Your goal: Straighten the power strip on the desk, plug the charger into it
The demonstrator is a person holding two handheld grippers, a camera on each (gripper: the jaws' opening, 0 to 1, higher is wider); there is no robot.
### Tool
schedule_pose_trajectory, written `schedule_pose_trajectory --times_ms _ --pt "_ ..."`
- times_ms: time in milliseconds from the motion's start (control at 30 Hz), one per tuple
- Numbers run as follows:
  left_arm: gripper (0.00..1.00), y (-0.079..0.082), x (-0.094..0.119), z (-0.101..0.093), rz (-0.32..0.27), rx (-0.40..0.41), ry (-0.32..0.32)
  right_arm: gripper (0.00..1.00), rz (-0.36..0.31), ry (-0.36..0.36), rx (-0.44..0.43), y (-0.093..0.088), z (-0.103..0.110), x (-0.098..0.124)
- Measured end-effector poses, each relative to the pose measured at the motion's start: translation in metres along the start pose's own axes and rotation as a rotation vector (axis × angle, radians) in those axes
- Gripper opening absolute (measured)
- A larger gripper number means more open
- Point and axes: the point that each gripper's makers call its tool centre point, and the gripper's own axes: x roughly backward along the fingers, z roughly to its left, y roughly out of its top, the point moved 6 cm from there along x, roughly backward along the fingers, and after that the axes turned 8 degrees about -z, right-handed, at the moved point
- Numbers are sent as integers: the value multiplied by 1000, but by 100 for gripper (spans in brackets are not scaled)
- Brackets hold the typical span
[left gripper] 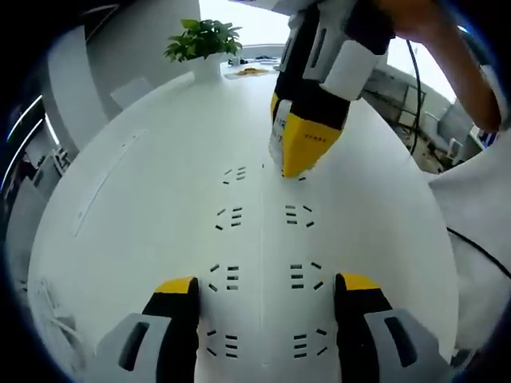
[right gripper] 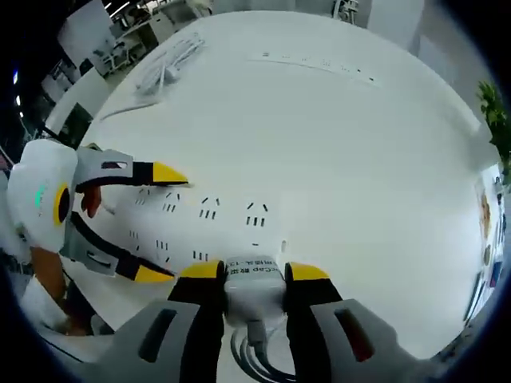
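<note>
The white desk (left gripper: pixel 144 159) carries the power strip (left gripper: pixel 263 263), which lies flat between the left gripper's (left gripper: pixel 267 299) 2 wide-spread, empty jaws. The right gripper (right gripper: pixel 254 275) clamps the charger (right gripper: pixel 254 283), pressing it onto the strip's far sockets.

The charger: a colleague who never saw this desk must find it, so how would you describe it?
On the large white desk lies a flat white power strip with rows of dark socket slots. At its near edge, the small white block charger with grey printed lettering sits clamped between the right gripper and its yellow-tipped fingers, a cable trailing behind.
</note>
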Motion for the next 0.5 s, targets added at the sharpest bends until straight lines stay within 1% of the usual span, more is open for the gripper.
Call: schedule_pose_trajectory --times_ms 33,200,233,267,333,367,400,433,467,500 --pt "69 -1 1 -1 -3 1 2 28 1 -5 1 0 1 0" --pt "69 -1 0 -1 -13 3 7 28 0 -20 -19 -10 3 3" --pt "69 -1 0 -1 -11 2 7 28 -10 -18 -24 -10 4 3" --pt "69 -1 0 -1 -9 1 6 28 -56 -17 -22 -5 3 1" --pt "69 -1 -1 -2 -5 -1 6 28 -71 -37 -27 -4 3 1" --pt "69 -1 -1 -3 -4 -3 6 28 -20 -47 -35 -9 4 1" --pt "69 -1 -1 -3 -2 -2 4 30 28 -1 23 -18 10 -7" --pt "69 -1 -1 -3 -2 -2 2 30 65 -18 20 -32 7 -17" --pt "69 -2 -1 -3 -5 -1 3 30 -44 -44 -95 -30 5 -17" --pt "69 -2 -1 -3 -6 -3 4 30 -86 -11 -121 -33 3 -24"
